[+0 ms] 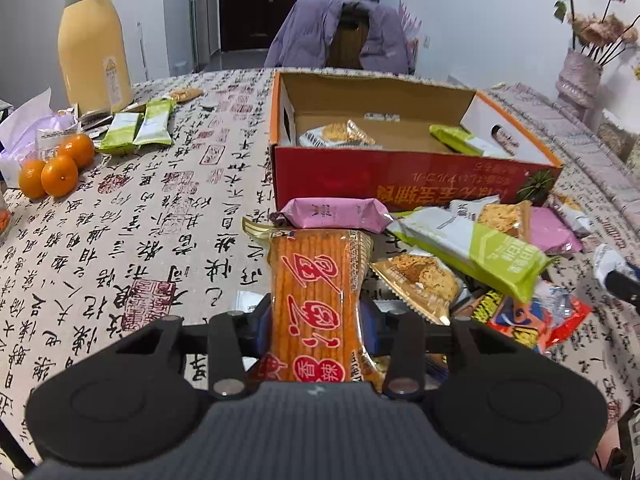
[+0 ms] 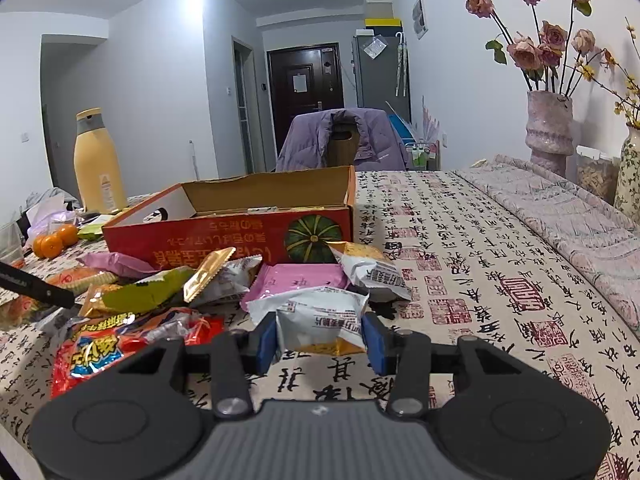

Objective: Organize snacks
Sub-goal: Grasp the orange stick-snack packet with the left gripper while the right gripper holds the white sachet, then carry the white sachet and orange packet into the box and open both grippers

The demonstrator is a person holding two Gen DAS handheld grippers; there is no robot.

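Observation:
My left gripper (image 1: 316, 320) is shut on a long orange snack packet (image 1: 316, 280) with red characters, which sticks out forward between the blue pads. Ahead of it stands the open red cardboard box (image 1: 400, 184), with a golden packet (image 1: 340, 136) and a green packet (image 1: 460, 140) inside. My right gripper (image 2: 322, 340) is shut on a white snack packet (image 2: 320, 316) just above the tablecloth. A heap of loose snacks lies in front of the box (image 2: 224, 240): a pink packet (image 2: 304, 280), a green-and-white packet (image 1: 480, 252) and a red crinkly bag (image 2: 120, 344).
A tall yellow bottle (image 1: 92, 40), three oranges (image 1: 56, 168) and two green packets (image 1: 136, 128) sit at the left of the table. A chair with a purple jacket (image 1: 340, 36) stands behind the box. A vase with dried roses (image 2: 548, 136) and a folded cloth (image 2: 560, 208) are at the right.

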